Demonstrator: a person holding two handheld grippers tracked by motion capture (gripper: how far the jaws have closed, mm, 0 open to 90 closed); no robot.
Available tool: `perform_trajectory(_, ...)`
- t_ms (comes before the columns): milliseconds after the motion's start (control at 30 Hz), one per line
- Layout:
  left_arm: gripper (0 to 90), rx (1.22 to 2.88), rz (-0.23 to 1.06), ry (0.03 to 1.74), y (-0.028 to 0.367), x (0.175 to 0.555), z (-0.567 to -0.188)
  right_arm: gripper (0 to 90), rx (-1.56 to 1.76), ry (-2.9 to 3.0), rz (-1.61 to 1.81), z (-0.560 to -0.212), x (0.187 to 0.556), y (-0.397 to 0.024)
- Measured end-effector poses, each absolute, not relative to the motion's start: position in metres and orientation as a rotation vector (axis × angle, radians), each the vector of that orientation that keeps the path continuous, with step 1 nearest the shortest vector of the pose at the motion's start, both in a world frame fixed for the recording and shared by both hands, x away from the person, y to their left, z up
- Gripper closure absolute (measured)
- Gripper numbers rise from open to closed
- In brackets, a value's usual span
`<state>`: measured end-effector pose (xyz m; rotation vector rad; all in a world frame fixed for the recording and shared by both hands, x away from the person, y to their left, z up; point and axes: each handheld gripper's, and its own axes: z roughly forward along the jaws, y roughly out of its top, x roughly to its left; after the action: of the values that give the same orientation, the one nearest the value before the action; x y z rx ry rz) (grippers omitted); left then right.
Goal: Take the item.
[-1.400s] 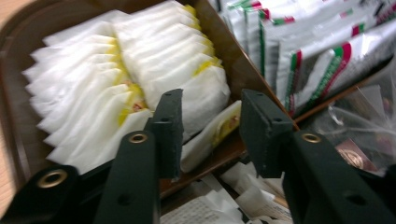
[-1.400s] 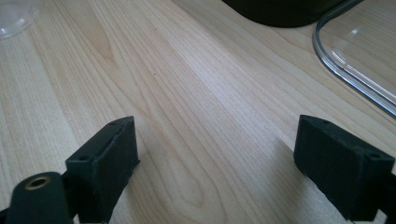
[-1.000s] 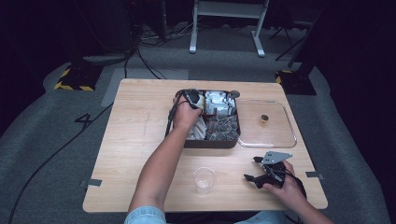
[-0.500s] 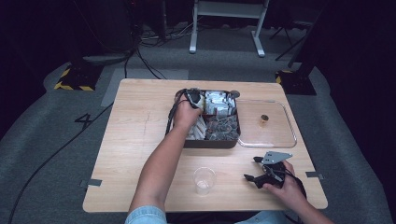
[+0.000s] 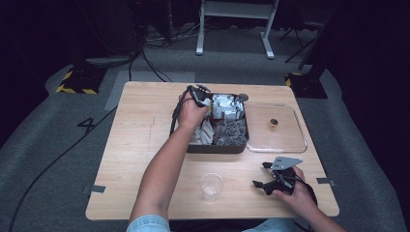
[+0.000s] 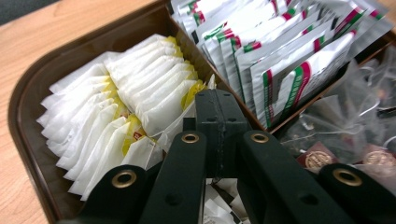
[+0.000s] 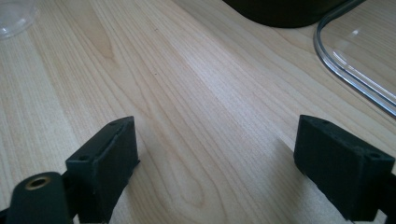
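A brown compartment tray (image 5: 217, 148) stands mid-table. My left gripper (image 5: 199, 98) hangs over its back left part, held in a hand. In the left gripper view its jaws (image 6: 217, 98) are shut just above a row of white and yellow sachets (image 6: 135, 98); a white edge shows at the tips, and whether it is pinched I cannot tell. Red-and-green striped packets (image 6: 280, 60) fill the neighbouring compartment. My right gripper (image 5: 260, 174) rests low near the table's front right. It is open (image 7: 219, 140), with bare wood between the jaws.
A clear plastic cup (image 5: 211, 186) stands near the front edge, left of the right gripper. A clear lid (image 5: 290, 137) lies right of the tray with a small brown item (image 5: 273, 123) on it. Clear-wrapped brown pieces (image 6: 364, 140) fill another tray compartment.
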<state>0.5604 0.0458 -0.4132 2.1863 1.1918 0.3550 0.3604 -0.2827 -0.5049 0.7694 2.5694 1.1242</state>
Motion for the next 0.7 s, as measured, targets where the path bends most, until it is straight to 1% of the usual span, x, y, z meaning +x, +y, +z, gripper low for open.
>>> perform_trajectory(367, 90.0, 2.126, 0.36, 1.137, 0.054, 0.548, -0.387, 13.6, 0.767, 2.572, 1.126, -0.505, 0.36, -0.282)
perform_trajectory(700, 90.0, 2.072, 0.337, 1.055, 0.063, 0.521, -0.362, 13.6, 0.744, 2.588, 1.131, -0.505, 0.362, -0.283)
